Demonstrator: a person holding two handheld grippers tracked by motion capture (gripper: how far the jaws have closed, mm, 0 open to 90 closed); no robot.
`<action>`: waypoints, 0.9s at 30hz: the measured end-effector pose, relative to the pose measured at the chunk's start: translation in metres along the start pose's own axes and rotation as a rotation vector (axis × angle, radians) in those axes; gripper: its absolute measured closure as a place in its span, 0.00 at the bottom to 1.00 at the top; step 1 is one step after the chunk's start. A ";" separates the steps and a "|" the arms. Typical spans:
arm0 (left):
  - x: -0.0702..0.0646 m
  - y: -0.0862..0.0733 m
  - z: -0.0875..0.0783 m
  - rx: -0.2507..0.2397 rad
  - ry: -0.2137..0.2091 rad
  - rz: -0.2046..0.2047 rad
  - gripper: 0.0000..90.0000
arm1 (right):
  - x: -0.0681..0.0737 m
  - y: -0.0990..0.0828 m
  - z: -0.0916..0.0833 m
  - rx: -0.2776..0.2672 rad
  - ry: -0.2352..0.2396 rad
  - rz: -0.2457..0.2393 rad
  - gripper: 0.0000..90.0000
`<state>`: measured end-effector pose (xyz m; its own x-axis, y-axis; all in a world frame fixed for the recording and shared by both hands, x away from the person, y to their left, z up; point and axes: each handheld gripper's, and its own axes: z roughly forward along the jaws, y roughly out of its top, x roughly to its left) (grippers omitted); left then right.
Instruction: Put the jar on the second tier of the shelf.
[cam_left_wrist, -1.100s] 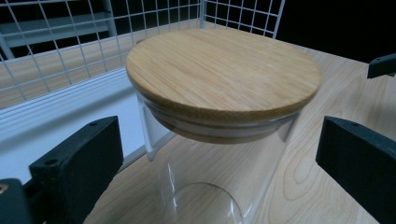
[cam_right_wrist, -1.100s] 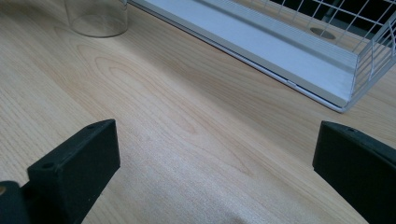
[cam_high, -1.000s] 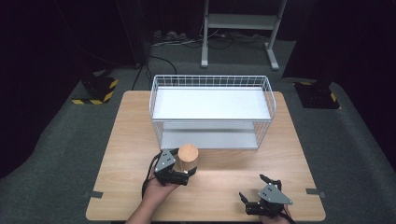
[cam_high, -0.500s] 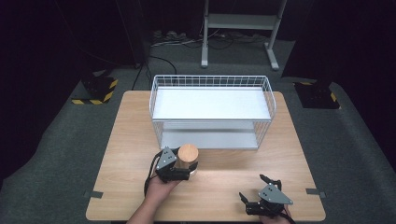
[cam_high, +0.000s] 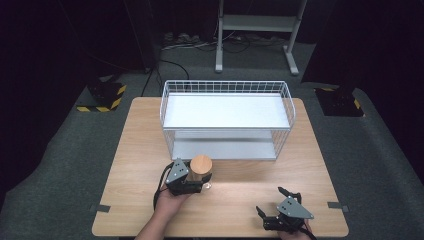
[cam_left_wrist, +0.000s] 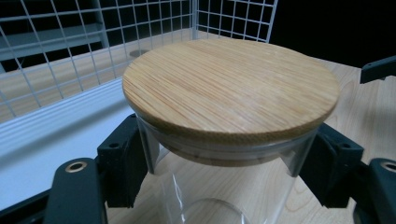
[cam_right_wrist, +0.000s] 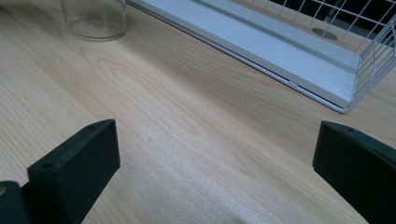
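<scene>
A clear glass jar (cam_high: 201, 176) with a round bamboo lid (cam_left_wrist: 230, 88) stands on the counter (cam_high: 135, 150) just before the white wire rack (cam_high: 227, 118), clamped in the left tongs (cam_high: 196, 181). The right tongs (cam_high: 274, 206) gape empty near the counter's front edge, bare wood between them.

We can't see the bottom of the glass jar (cam_left_wrist: 219, 186); the picture's edge cuts it off. The right gripper (cam_right_wrist: 215, 172) jaws are cut too.
</scene>
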<state>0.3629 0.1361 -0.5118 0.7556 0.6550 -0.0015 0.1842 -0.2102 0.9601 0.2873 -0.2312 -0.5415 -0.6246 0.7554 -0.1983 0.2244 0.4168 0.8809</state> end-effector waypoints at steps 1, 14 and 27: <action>0.000 0.001 -0.001 -0.001 0.000 0.006 0.29 | 0.000 0.000 0.000 0.000 0.000 0.000 0.00; -0.004 0.017 -0.013 -0.025 -0.009 0.022 0.29 | 0.000 0.000 0.000 -0.002 0.000 0.000 0.00; 0.000 0.031 -0.024 -0.036 0.008 0.037 0.29 | 0.000 0.000 0.000 -0.002 0.001 0.001 0.00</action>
<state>0.3532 0.1469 -0.4752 0.7567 0.6527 0.0364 0.1332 -0.2085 0.9689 0.2873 -0.2315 -0.5414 -0.6252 0.7554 -0.1965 0.2239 0.4147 0.8819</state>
